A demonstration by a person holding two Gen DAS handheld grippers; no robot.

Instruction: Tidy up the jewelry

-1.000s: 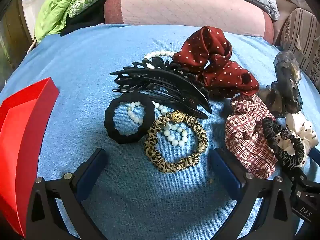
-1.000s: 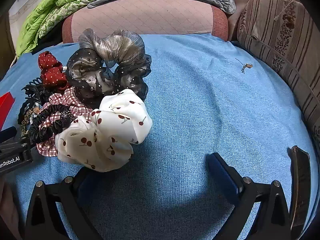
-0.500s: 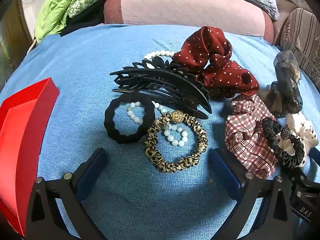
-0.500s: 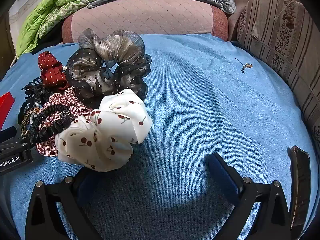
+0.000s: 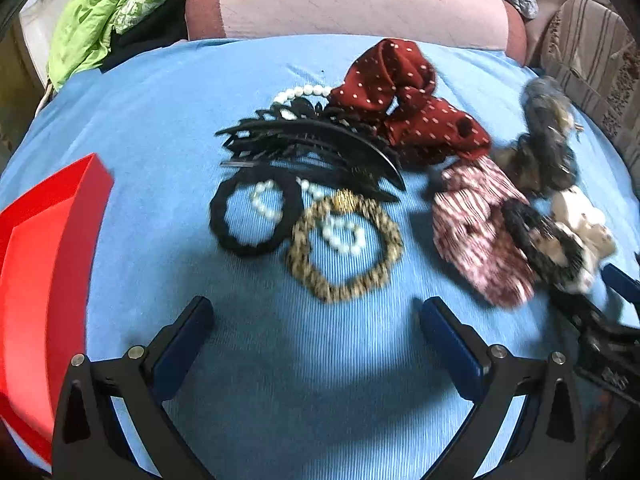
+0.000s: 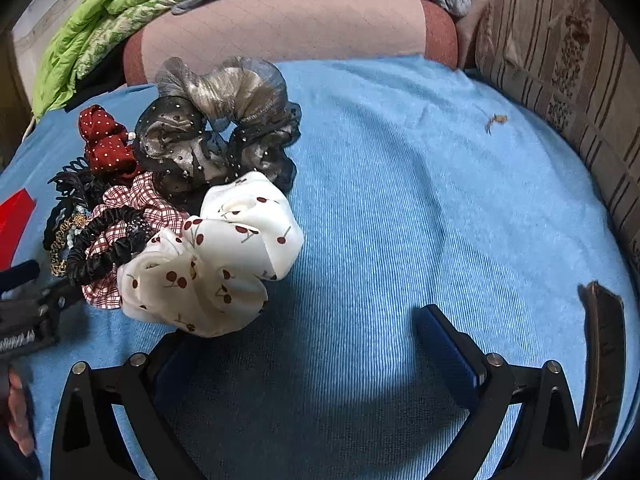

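On the blue cloth (image 5: 160, 120) lie a leopard-print hair tie (image 5: 346, 242), a black hair tie (image 5: 256, 210), a pearl bracelet (image 5: 344, 234), a black claw clip (image 5: 316, 148), a dark red dotted scrunchie (image 5: 404, 96), a checked scrunchie (image 5: 480, 236) and a black satin tie (image 5: 540, 244). My left gripper (image 5: 316, 312) is open and empty just short of the leopard tie. My right gripper (image 6: 300, 324) is open and empty; its left finger is beside the white cherry scrunchie (image 6: 220, 260). A grey organza scrunchie (image 6: 216, 124) lies behind it.
A red tray (image 5: 44, 264) stands at the left edge of the left wrist view. A dark hair clip (image 6: 602, 364) lies at the right of the right wrist view. A small gold piece (image 6: 496, 120) lies far right. Cushions and bedding border the far side.
The left gripper has lifted and drawn back a little, so the items sit higher in its blurred view. The right gripper view has shifted only slightly.
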